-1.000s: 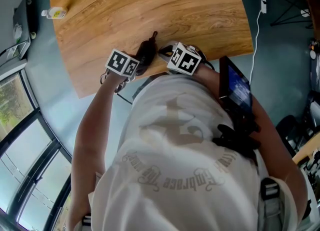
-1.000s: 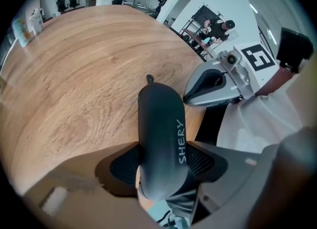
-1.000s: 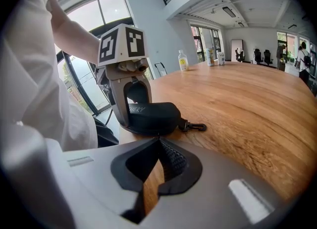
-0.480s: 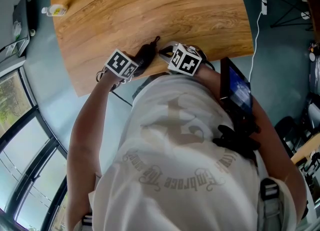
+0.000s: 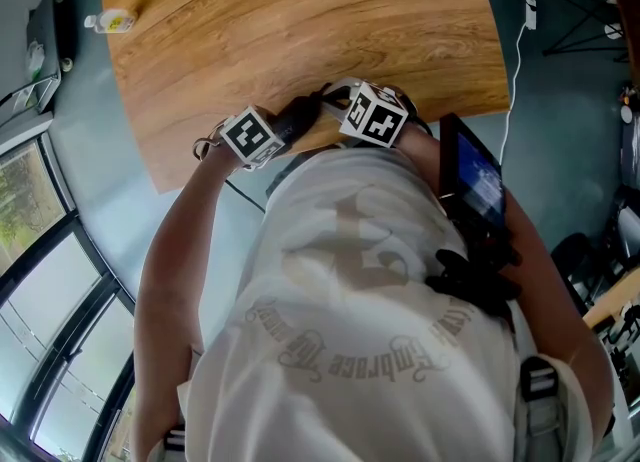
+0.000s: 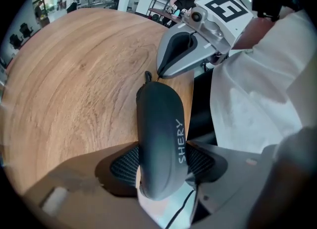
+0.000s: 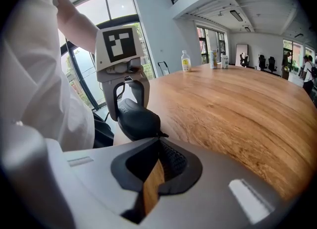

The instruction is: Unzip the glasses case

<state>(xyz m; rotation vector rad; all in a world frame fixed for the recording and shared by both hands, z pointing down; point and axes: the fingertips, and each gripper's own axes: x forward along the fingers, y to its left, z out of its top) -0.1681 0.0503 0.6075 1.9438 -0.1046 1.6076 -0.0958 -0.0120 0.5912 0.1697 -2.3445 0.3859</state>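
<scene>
Seen in the head view, a broad wooden table with a curved edge and wavy grain fills the top of the scene, and a small clear plastic bottle with a yellow label sits near its far left edge. At the near edge, just in front of the person's white printed shirt, the left gripper and the right gripper meet. Each carries a black-and-white marker cube, and a dark, smooth, oval glasses case lies between them. In the left gripper view the case runs lengthwise away from the camera, matt charcoal with rounded ends and pale lettering along one flank. The left gripper's ribbed black pads press on both its sides, clamped around its near end. A small black zip pull sticks out at the far end, and the right gripper's grey, looped fingers taper to a point just beside it. In the right gripper view that gripper's jaws are drawn together, with only a sliver of wood grain showing between the textured pads. Their tips sit at the case's end by the pull; whether they pinch the tab I cannot tell.
</scene>
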